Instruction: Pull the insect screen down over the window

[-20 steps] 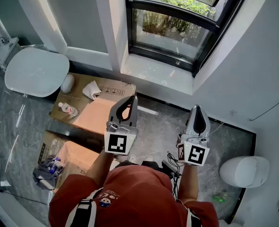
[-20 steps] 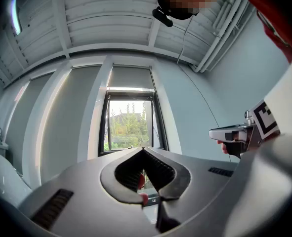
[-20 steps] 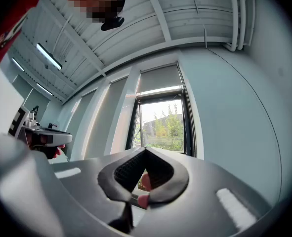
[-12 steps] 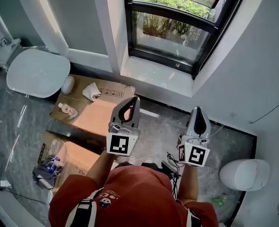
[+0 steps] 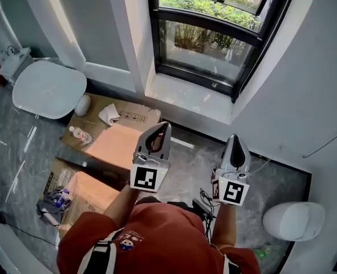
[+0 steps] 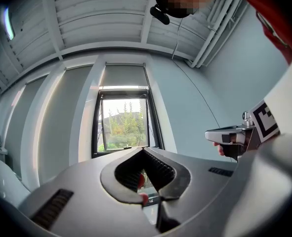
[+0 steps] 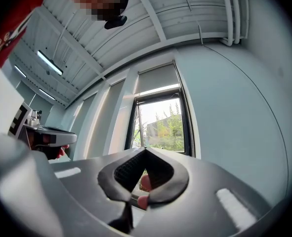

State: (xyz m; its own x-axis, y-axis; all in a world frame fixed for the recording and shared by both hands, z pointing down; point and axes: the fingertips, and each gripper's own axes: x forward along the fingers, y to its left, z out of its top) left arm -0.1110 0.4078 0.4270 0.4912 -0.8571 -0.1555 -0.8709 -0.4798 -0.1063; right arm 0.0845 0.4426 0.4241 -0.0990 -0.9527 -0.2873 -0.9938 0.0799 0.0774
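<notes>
Window [image 5: 208, 36] beyond left tongs [image 5: 164, 125], right tongs [image 5: 235, 136]

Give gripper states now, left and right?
Left gripper: closed, jaws together, holding nothing.
Right gripper: closed, jaws together, holding nothing.

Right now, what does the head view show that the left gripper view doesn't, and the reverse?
Head view only: the grey floor, cardboard boxes, a plastic bottle on one of them, and a white toilet at left.
Left gripper view only: the slatted ceiling, pipes along the wall's top, and the grey panel above the window.
Both: the window with greenery outside, plus the left gripper and right gripper, each shut and empty, short of the window.
</notes>
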